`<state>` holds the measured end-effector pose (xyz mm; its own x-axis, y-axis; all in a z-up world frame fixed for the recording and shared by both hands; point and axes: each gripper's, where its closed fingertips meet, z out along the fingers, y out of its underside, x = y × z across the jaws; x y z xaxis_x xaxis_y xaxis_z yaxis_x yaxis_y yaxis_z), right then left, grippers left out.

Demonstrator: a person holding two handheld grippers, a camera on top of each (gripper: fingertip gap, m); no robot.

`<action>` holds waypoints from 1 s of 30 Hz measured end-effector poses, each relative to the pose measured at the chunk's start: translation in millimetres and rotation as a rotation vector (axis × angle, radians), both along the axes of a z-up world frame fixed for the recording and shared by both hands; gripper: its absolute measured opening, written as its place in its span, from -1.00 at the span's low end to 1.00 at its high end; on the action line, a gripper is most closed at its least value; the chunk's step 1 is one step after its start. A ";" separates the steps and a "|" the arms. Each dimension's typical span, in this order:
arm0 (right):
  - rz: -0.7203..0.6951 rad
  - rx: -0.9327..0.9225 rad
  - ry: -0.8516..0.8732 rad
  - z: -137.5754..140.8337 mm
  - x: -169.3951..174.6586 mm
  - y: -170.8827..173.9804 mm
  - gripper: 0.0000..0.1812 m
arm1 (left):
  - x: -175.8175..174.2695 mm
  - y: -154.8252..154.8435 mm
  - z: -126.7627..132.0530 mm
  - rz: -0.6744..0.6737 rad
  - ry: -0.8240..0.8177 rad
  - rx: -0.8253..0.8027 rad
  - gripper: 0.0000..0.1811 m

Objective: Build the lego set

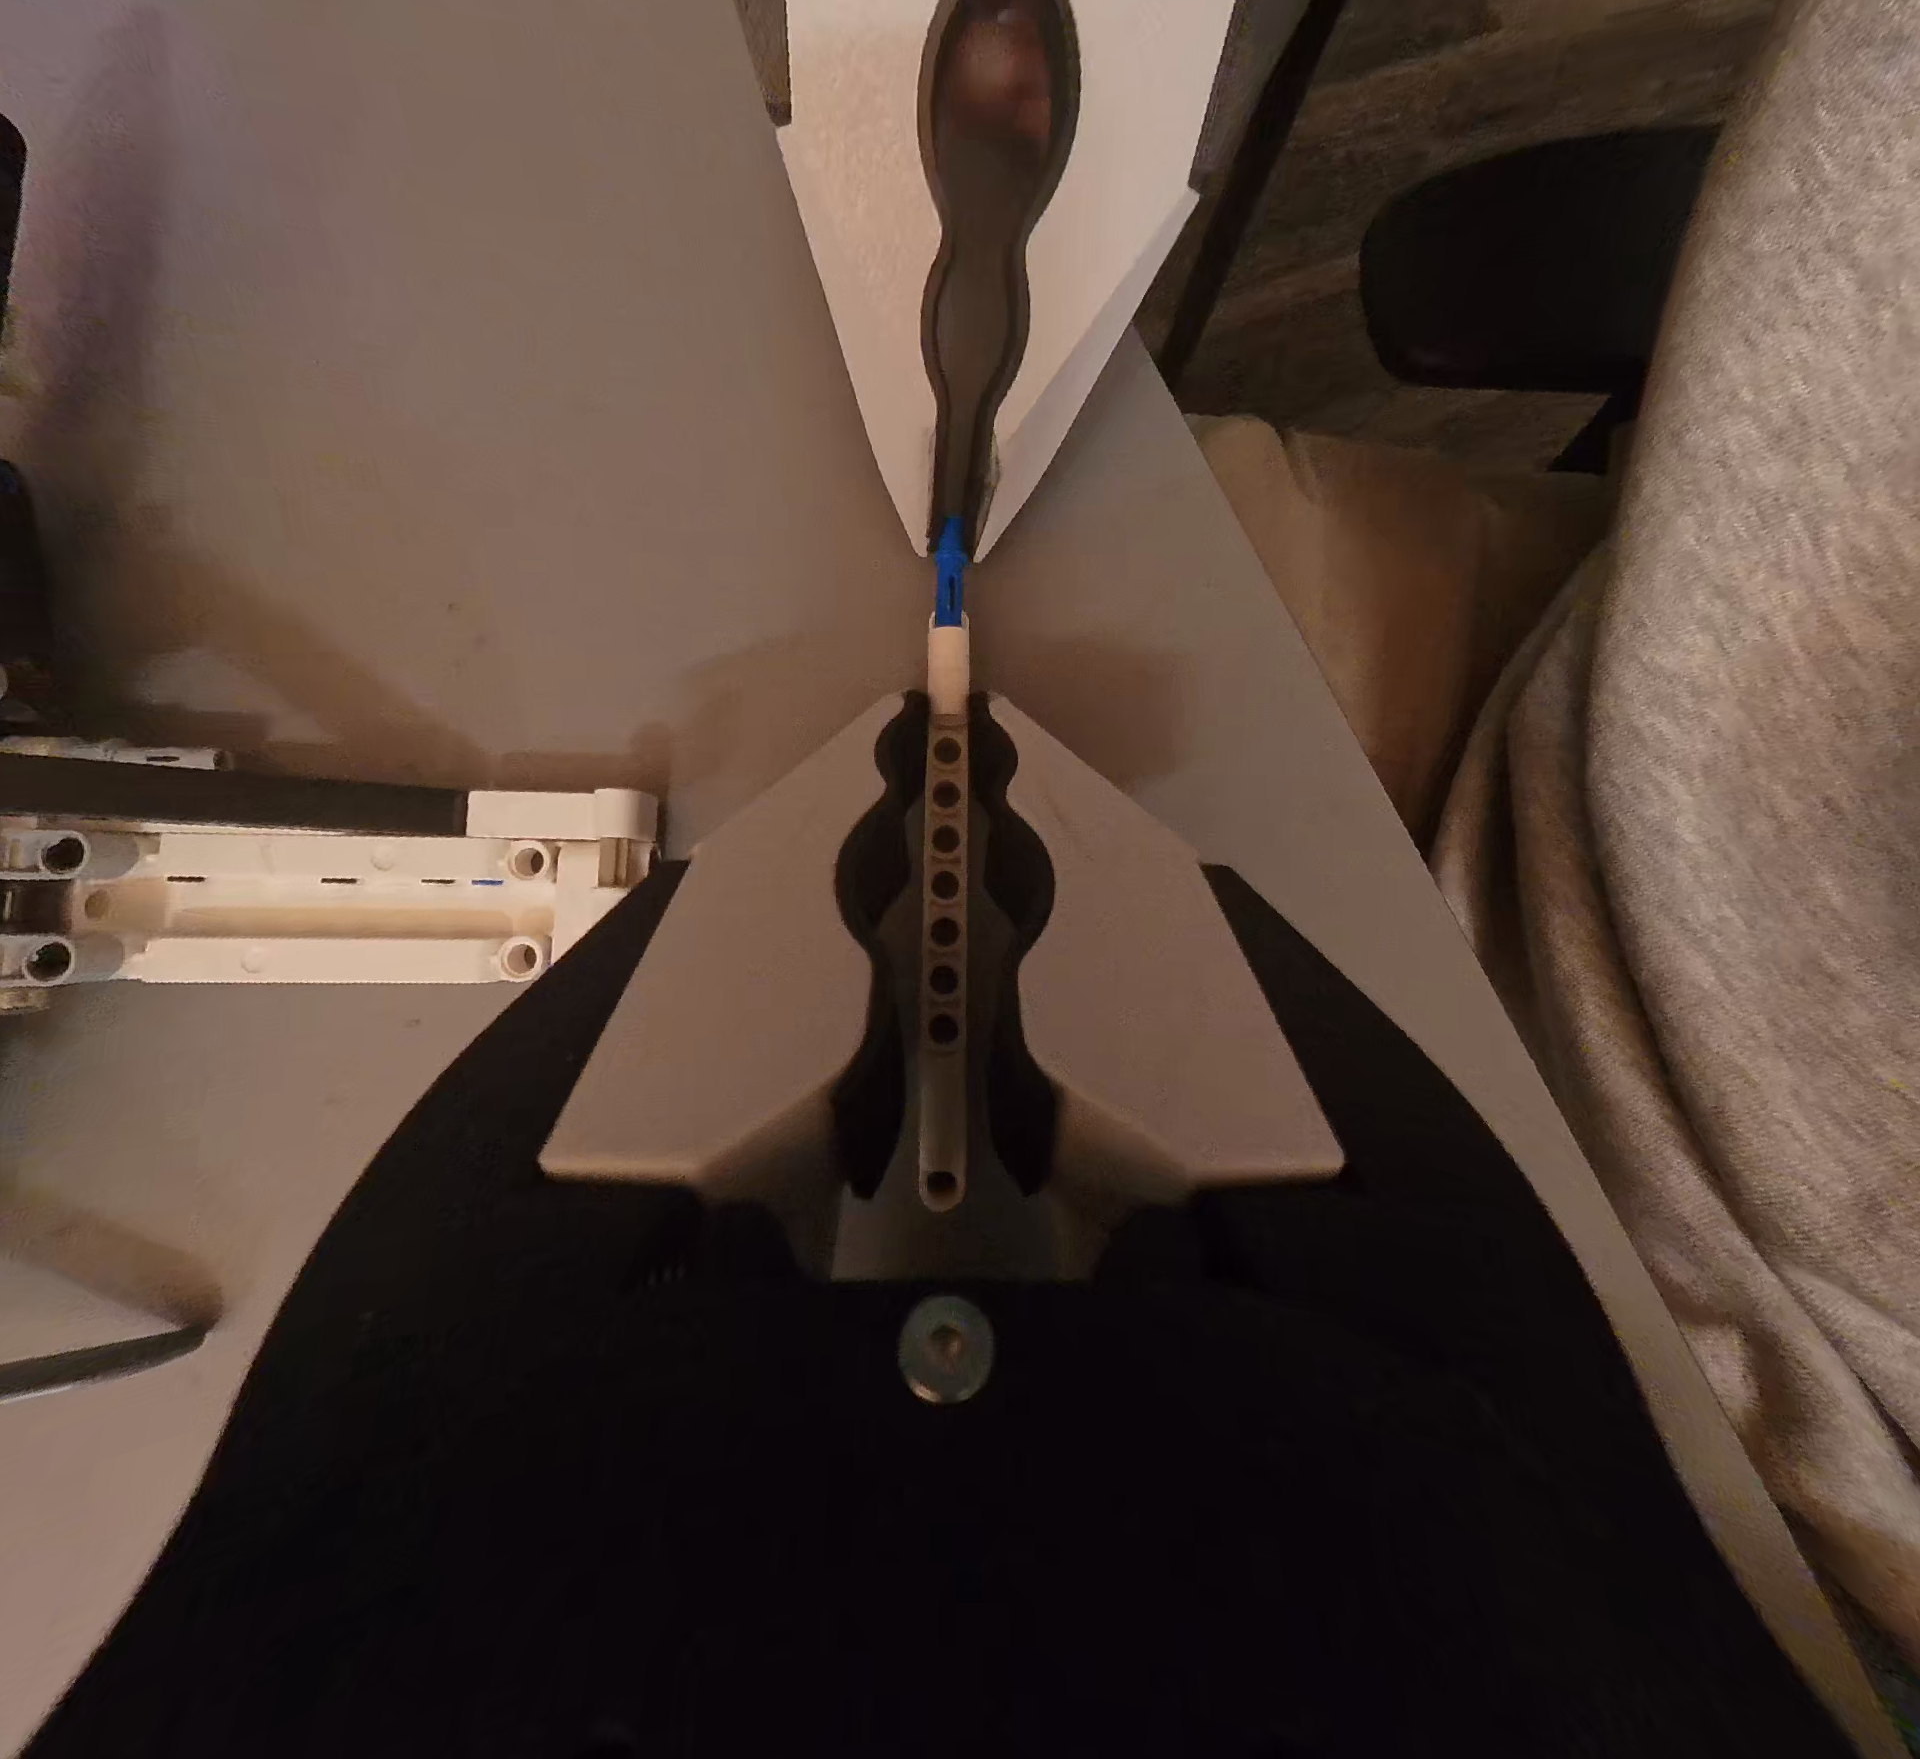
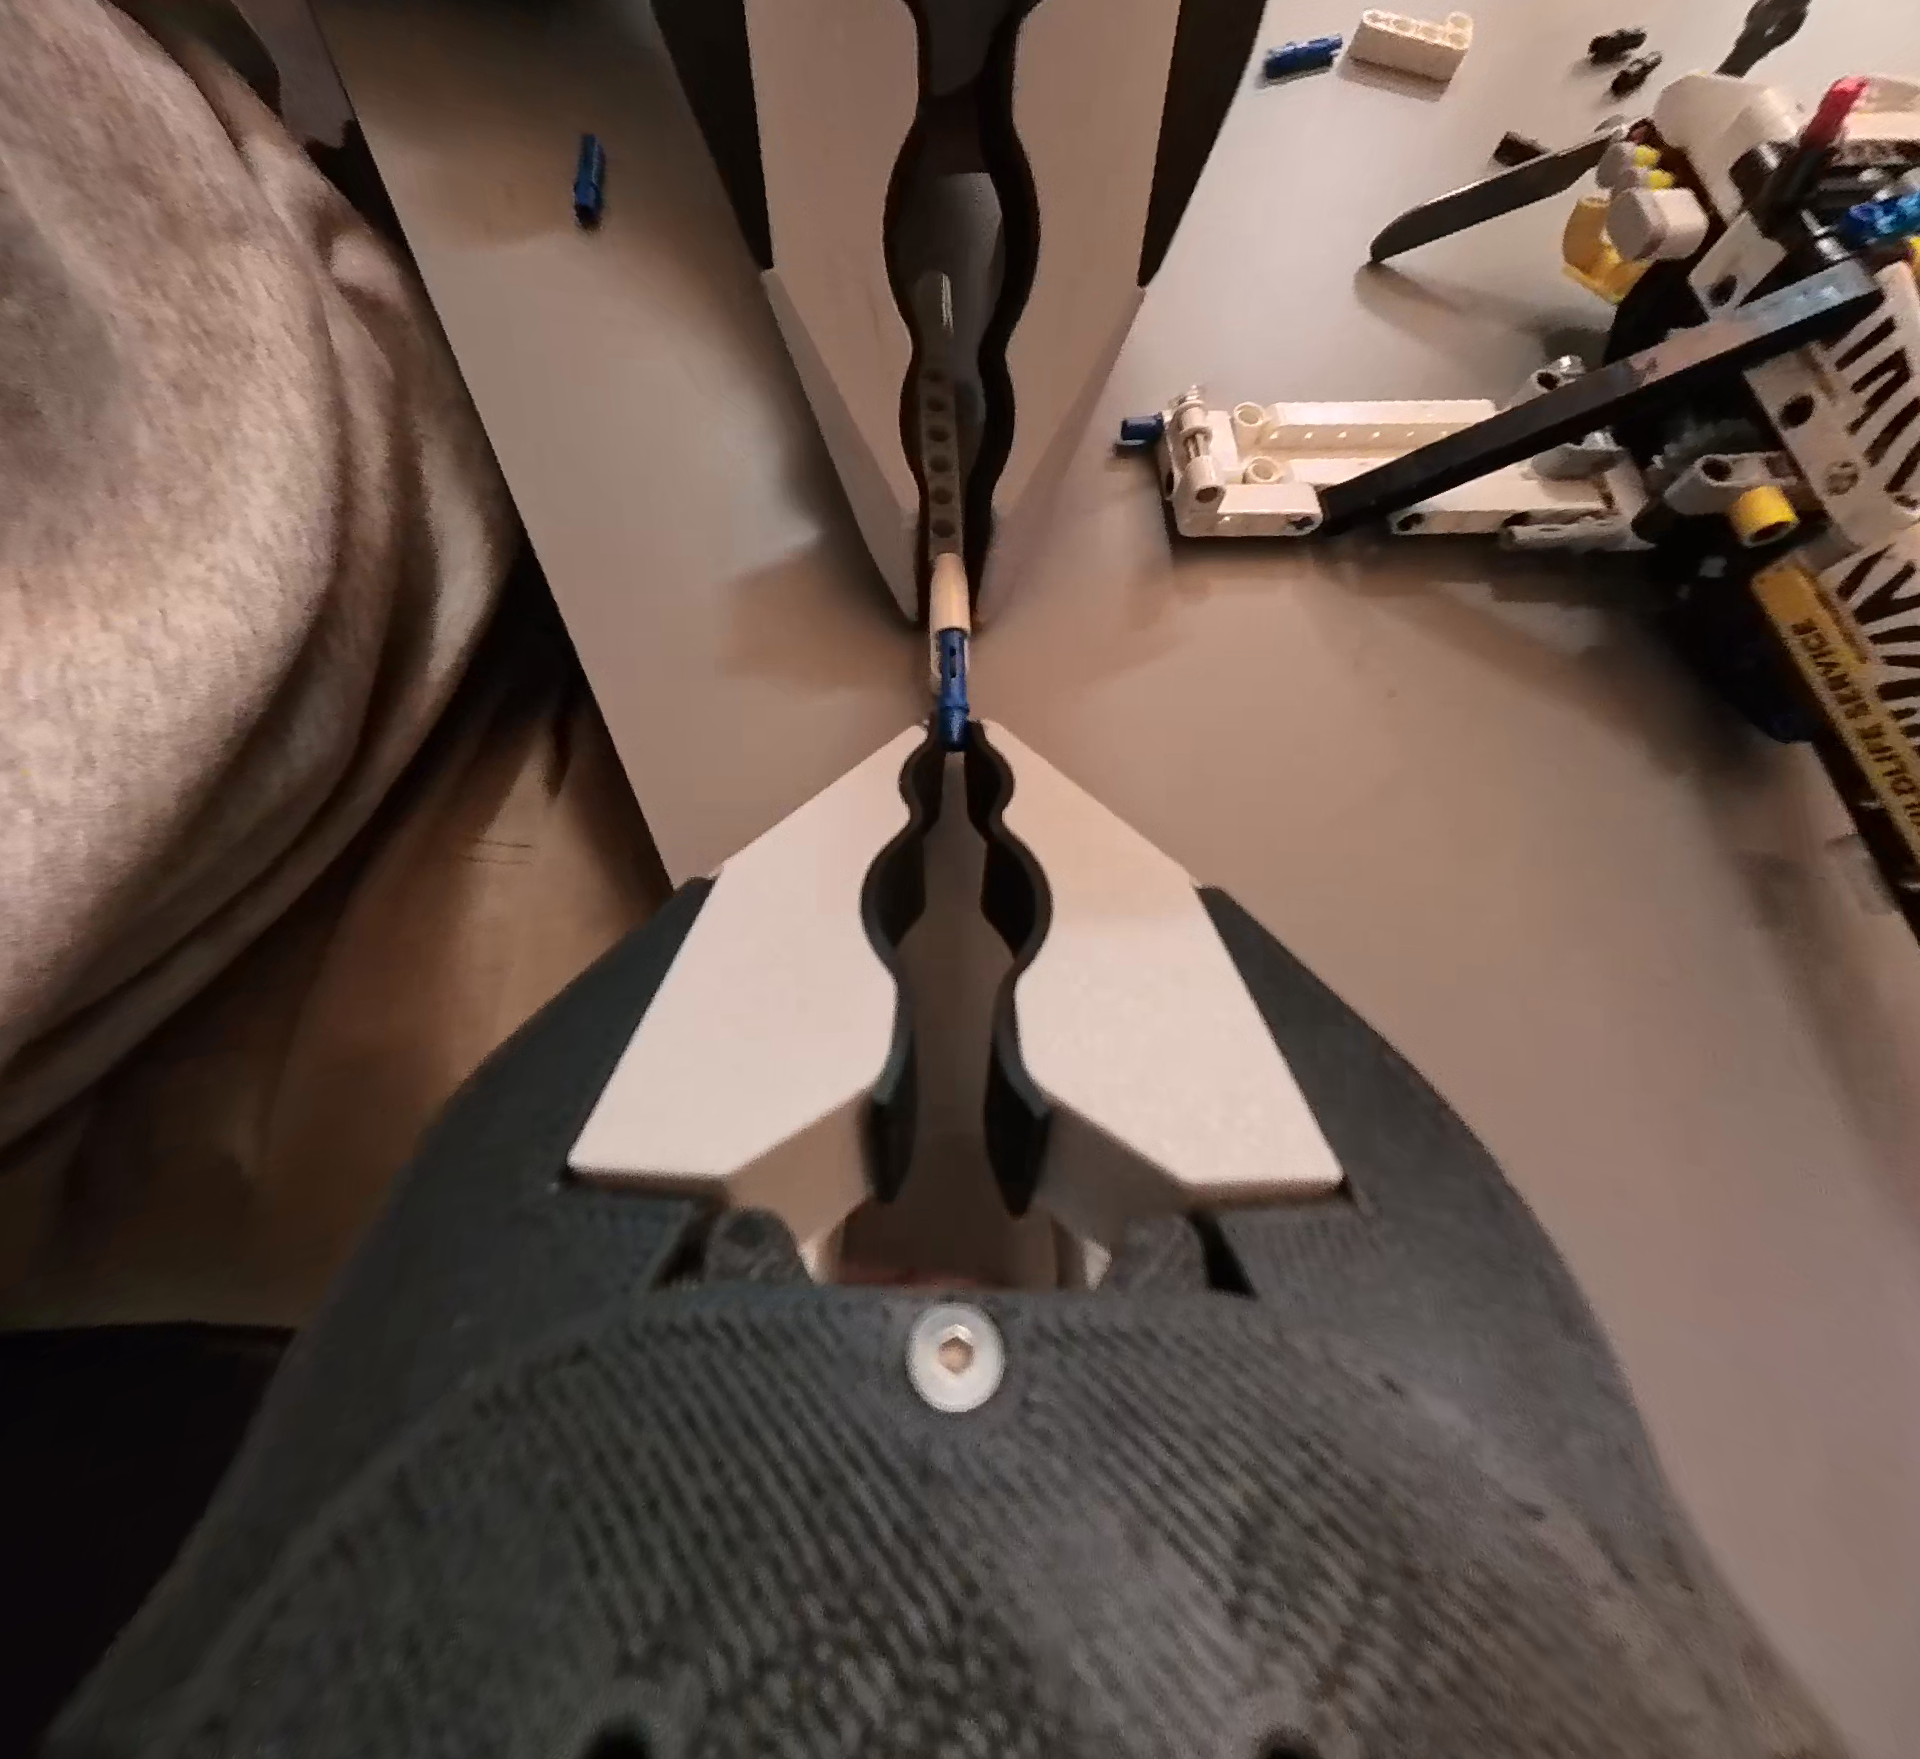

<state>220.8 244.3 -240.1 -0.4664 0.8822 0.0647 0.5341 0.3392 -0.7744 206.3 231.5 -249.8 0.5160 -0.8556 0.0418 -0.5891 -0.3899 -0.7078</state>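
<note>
My left gripper is pressed together on a grey beam with holes; its white end piece sticks out from the tips. My right gripper pinches a blue pin by its back end, and the pin's front meets the white end piece, above the table.

I think the risk is here: the pin is held only by a small part, so if the two are not in one line it may tilt or jump out when I push.

The half-built model lies near on the right side, well clear of the tips. Loose blue pins and a white brick lie farther – nothing blocks.
</note>
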 end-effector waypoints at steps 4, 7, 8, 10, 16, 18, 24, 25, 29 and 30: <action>-0.017 -0.051 -0.045 -2.2 -0.1 -0.3 -0.97 | 0.1 0.1 0.1 -0.001 0.000 0.000 -0.91; -0.011 -0.086 -0.068 -2.3 0.2 -1.0 -0.97 | 0.1 0.1 0.2 -0.002 0.000 0.000 -0.91; -0.009 -0.099 -0.072 -1.7 0.2 -1.3 -0.97 | 0.1 0.1 0.2 -0.003 0.000 0.001 -0.91; -0.003 -0.126 -0.075 0.2 0.4 -1.7 -0.97 | 0.2 0.1 0.2 -0.004 0.000 0.002 -0.91; 0.004 -0.162 -0.093 0.7 0.5 -2.1 -0.97 | 0.2 0.1 0.4 -0.004 -0.001 0.000 -0.91; 0.005 -0.159 -0.085 1.3 0.6 -2.1 -0.97 | 0.3 0.1 0.5 -0.005 -0.002 0.000 -0.91; 0.003 -0.154 -0.062 3.6 0.3 -1.8 -0.97 | 0.7 0.4 0.8 -0.007 -0.006 -0.002 -0.92; -0.002 -0.151 -0.066 2.5 0.0 -1.4 -0.97 | 0.7 0.3 0.8 -0.007 -0.005 -0.002 -0.92; -0.002 -0.156 -0.063 2.6 0.0 -1.6 -0.97 | 0.6 0.3 0.8 -0.007 -0.005 -0.002 -0.92; 0.001 -0.155 -0.060 2.9 0.2 -2.0 -0.97 | 0.7 0.3 0.8 -0.007 -0.005 -0.002 -0.92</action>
<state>221.0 242.3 -237.2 -0.4659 0.8792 -0.1001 0.5806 0.2183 -0.7844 207.0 231.8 -249.0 0.5098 -0.8591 0.0459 -0.5880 -0.3870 -0.7103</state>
